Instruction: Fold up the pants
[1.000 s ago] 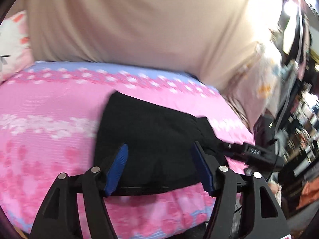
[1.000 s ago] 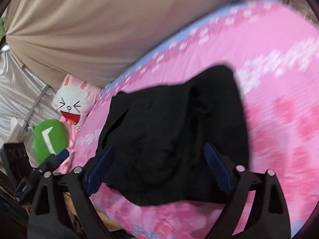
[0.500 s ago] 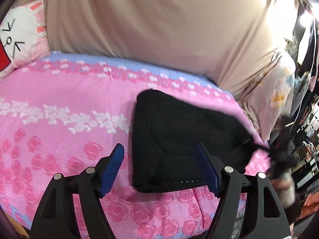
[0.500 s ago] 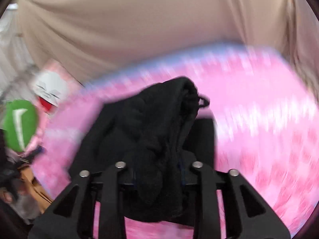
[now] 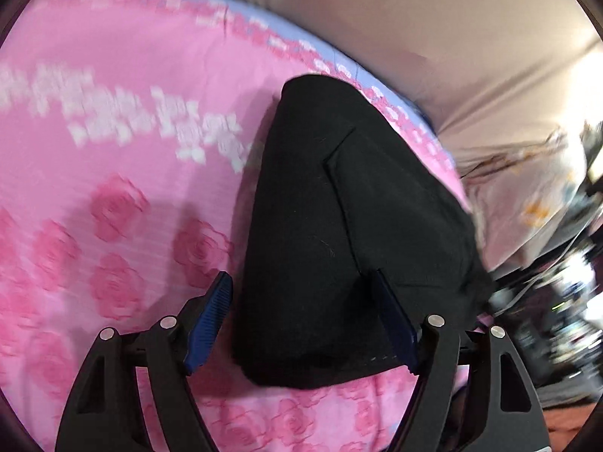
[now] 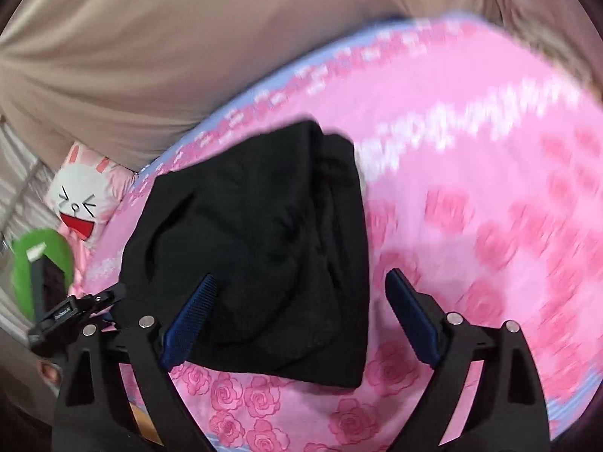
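Black pants [image 5: 339, 233] lie bundled on bedspread [image 5: 113, 113]; L gripper [image 5: 307, 316] & R gripper [image 6: 301, 309] held spread, nothing gripped; top layer prob. loose, could be dragged askew.

Pink rose-print bedsheet [image 6: 471, 196], beige curtain [image 6: 188, 45] behind — rabbit pillow [image 6: 81, 203] (laughing face), green object [image 6: 22, 263]
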Demonstrator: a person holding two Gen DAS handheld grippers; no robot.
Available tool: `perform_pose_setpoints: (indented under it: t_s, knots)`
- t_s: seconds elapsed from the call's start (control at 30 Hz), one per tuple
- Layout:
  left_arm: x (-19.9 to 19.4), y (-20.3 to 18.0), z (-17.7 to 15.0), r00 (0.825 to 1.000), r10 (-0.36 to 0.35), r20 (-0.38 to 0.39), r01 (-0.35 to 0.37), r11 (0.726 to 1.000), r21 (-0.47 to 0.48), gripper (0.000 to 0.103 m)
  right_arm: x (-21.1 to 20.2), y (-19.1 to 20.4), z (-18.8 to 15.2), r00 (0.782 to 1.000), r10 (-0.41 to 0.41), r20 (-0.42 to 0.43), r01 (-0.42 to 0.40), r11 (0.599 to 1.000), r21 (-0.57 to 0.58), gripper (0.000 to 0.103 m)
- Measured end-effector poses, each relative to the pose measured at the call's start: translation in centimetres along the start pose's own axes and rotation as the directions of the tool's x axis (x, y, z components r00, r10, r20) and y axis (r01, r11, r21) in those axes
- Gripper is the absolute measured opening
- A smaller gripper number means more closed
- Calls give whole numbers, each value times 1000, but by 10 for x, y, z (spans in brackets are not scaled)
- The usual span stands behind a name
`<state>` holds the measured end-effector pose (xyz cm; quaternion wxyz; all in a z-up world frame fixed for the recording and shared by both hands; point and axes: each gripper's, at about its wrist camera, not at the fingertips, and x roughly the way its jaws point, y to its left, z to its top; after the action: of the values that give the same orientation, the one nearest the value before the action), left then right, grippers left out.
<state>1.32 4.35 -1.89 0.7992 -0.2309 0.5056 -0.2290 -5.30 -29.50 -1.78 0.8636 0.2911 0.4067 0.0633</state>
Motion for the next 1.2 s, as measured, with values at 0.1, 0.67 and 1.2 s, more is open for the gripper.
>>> perform_pose_setpoints:
  t_s: [0.1, 0.67, 1.2]
  knots:
    - [9, 8, 5, 993, -119, -19, 118, 993, -27, 50, 10, 3, -4, 998, 62, -2, -62, 998, 16, 67]
    - [-85, -35, -36, 939, 240, 246, -294, 931, 215, 24, -51, 87, -36, 960, -133, 245, 196, 947, -254, 47]
    - [-13, -79, -30, 816, 479, 323, -572, 748, 335, 25, -24, 107, -14, 968, -142, 207, 210, 910, -357, 34]
